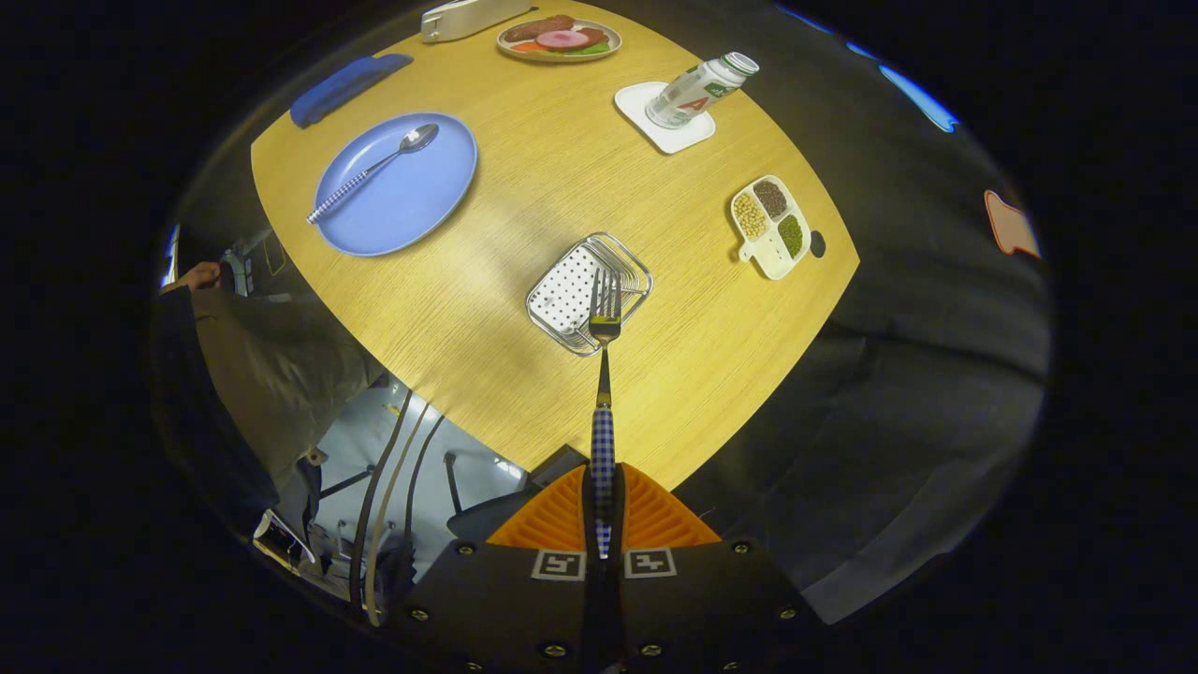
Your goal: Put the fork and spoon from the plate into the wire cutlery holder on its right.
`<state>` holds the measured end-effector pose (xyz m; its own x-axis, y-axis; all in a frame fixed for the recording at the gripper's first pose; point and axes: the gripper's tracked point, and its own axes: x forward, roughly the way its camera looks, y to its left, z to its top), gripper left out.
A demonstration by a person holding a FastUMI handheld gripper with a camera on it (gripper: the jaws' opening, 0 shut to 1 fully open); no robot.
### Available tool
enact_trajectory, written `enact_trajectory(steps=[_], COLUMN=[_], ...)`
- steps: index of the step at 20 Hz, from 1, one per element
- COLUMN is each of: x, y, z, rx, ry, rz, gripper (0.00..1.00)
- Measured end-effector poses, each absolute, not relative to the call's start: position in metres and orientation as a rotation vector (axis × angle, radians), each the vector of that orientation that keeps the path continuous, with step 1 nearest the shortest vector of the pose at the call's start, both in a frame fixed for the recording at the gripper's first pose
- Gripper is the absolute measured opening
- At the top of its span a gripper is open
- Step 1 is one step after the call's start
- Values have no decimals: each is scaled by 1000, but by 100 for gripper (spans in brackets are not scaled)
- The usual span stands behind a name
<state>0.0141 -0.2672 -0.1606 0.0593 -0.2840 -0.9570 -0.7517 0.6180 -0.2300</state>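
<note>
Checkered-handled fork (604, 393) sits clamped between both fingers of the gripper (604, 510), its long axis running straight ahead, tines pointing over the wire cutlery holder (588, 292) on the wooden table (562, 178). Beyond, the spoon (372, 172) lies diagonally on the blue plate (398, 187), bowl farthest from the fingers.

The gripper (604, 510) has two wedge-shaped fingers (552, 520) with ribbed faces, close together with only a thin gap. Behind them sits a dark, flat body (524, 608) with small round screws along its edges. Two square markers (559, 564), black patterns on white, lie side by side at the finger bases. The person (271, 365) wears a grey-brown sleeve.
</note>
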Motion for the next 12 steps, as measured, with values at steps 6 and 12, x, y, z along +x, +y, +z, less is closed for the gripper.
enact_trajectory(steps=[6,12], x=[21,33], y=[-263,-255], z=[-182,-210], rx=[-924,-952], ry=[1614,1702], rz=[442,470], gripper=[1,1])
